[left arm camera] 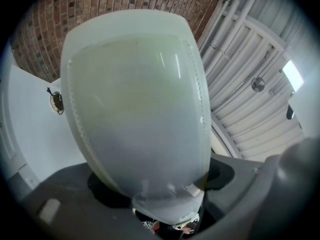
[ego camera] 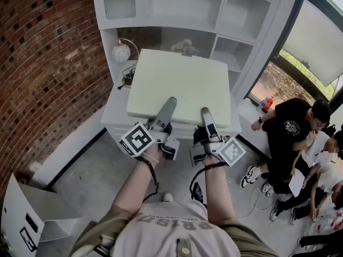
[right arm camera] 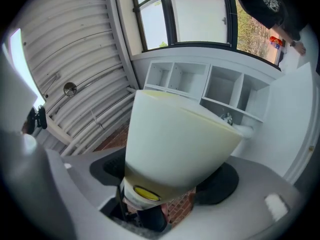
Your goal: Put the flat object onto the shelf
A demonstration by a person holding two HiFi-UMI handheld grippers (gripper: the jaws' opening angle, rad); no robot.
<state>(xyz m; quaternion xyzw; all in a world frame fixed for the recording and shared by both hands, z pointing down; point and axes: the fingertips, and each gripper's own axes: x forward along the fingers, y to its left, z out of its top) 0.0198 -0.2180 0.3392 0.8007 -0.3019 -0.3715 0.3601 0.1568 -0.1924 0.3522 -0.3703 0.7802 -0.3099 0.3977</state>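
The left gripper (ego camera: pixel 170 101) and right gripper (ego camera: pixel 206 112) both clamp the pale foam pad (ego camera: pixel 182 79) before the white shelf (ego camera: pixel 161 21), whose cubby holds a round ornament (ego camera: pixel 121 52) and flowers (ego camera: pixel 185 47)

Pale green pad (ego camera: pixel 182 84), white shelf (ego camera: pixel 161 21), red brick wall (ego camera: pixel 48 63).

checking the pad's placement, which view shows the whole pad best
The head view: the whole pale pad shows, its near edge clamped by the left gripper and right gripper. Each gripper view shows only a close, distorted part between its jaws.
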